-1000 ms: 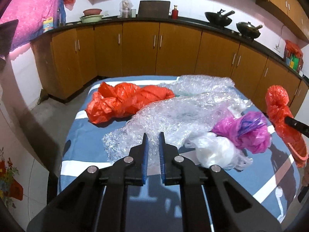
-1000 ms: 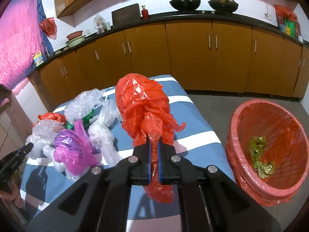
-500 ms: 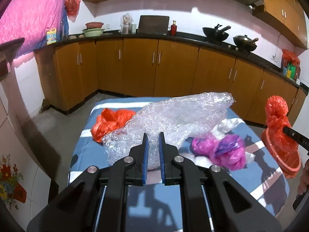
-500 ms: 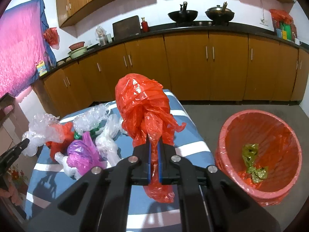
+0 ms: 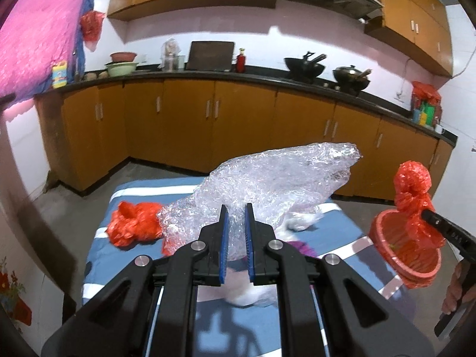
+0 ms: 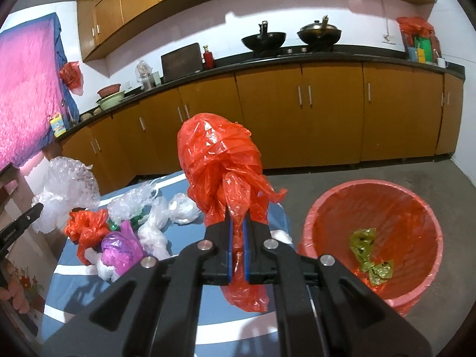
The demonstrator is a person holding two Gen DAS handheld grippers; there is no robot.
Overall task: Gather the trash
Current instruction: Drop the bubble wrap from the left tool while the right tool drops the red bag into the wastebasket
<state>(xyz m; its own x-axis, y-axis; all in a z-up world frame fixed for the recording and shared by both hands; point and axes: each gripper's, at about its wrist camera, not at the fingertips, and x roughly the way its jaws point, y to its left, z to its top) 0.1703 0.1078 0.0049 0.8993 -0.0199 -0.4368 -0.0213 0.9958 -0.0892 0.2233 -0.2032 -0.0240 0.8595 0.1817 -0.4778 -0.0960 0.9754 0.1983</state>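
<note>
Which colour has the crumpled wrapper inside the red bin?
Yellow-green with dark marks, wrapper in the bin; right wrist view shows it best.

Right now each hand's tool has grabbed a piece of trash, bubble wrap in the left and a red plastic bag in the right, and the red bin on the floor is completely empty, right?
Not quite: the red bin is not empty. The right wrist view shows a crumpled yellow-green wrapper lying in its bottom. The rest holds: the left gripper has its fingers closed on the bubble wrap, and the right gripper grips the red plastic bag.
</note>
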